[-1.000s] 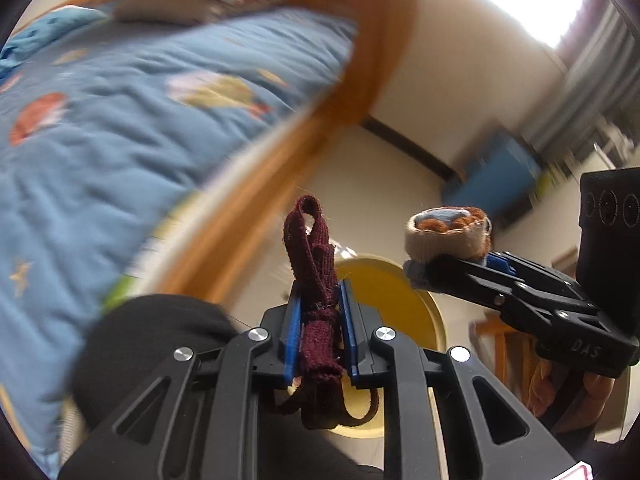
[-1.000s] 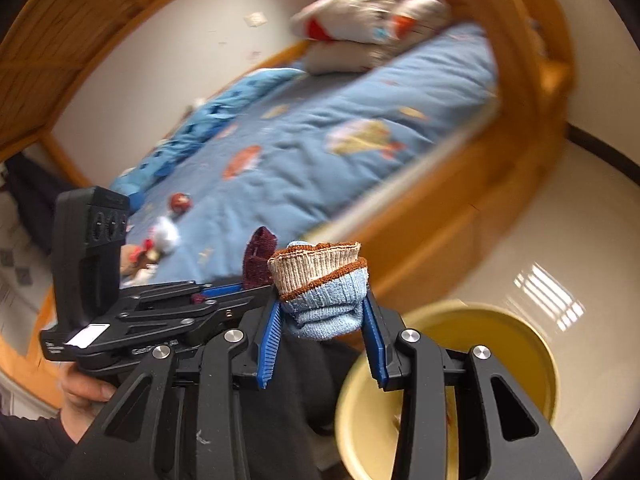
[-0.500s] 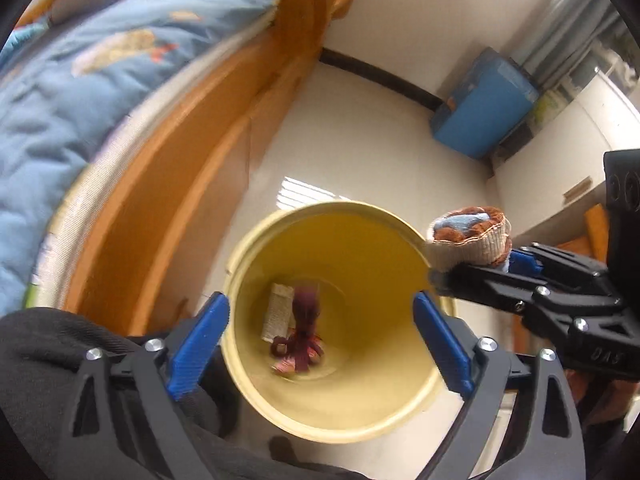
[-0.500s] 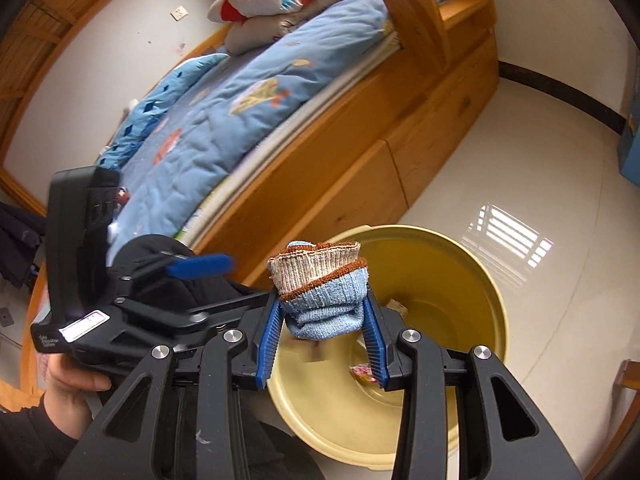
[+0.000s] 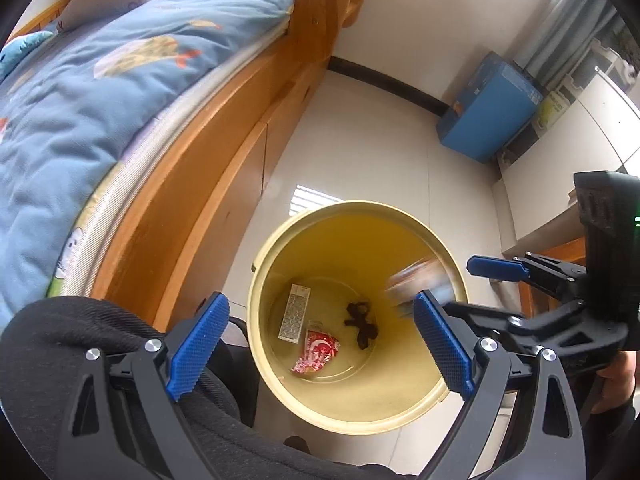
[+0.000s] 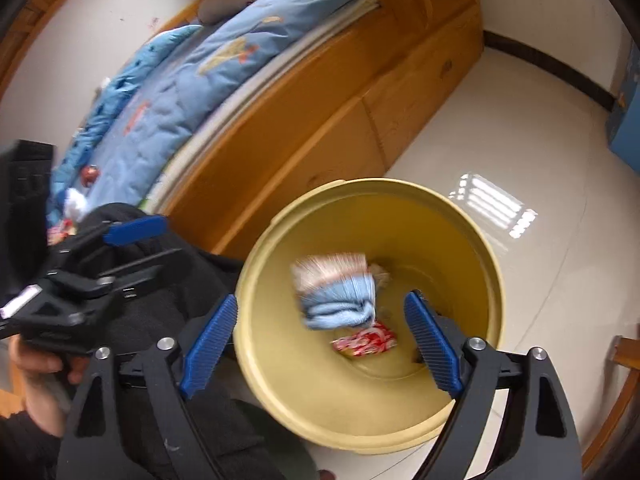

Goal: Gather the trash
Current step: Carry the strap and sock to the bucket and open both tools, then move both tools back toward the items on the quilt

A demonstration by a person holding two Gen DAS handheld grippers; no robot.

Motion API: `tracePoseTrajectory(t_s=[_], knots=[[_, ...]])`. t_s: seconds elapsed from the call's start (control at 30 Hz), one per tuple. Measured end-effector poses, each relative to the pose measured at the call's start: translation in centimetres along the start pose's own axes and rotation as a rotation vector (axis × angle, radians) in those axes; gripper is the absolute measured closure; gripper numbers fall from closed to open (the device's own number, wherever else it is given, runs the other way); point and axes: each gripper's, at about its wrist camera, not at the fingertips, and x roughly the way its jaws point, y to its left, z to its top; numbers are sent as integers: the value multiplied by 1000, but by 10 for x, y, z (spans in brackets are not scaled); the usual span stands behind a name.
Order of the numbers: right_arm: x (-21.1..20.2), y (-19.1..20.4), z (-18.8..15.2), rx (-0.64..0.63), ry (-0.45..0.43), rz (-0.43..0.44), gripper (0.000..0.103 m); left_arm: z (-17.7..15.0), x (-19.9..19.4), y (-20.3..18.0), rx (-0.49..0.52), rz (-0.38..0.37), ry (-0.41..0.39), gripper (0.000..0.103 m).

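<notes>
Bedroom floor, yellow bucket [image 6: 476,280]; right hand-held gripper [image 6: 322,340] jaws opening, blurred sock [image 6: 336,292] loose between.

Both tongs, the left tongs [image 5: 320,344] and the right tongs [image 6: 320,344], are black plastic frames with silver screws and ribbed blue pads [image 5: 198,346]; the person wears dark sleeves [image 6: 24,444].

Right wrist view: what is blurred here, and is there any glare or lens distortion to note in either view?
Right wrist view: only the falling light-blue sock is motion-smeared, the yellow bucket stays sharp, and a window reflection glares on the floor. Left wrist view: the same sock is a faint streak at the bucket's rim; fisheye bends the bed frame.
</notes>
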Motion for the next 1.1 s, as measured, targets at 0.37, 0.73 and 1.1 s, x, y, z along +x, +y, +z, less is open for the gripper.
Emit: tracePoseTrajectory(t_s=[0.37,0.73,1.1], knots=[[-16,12,4,-16,-110,58,22,-1,-41,15,-31,32,-86,10],[-20,122,45,-217,-254,395,21,-47,-175,96,-283,355,-330,7],[-6,292,54,-456,-272,687,8,-134,-262,179,-593,665,-397,4]])
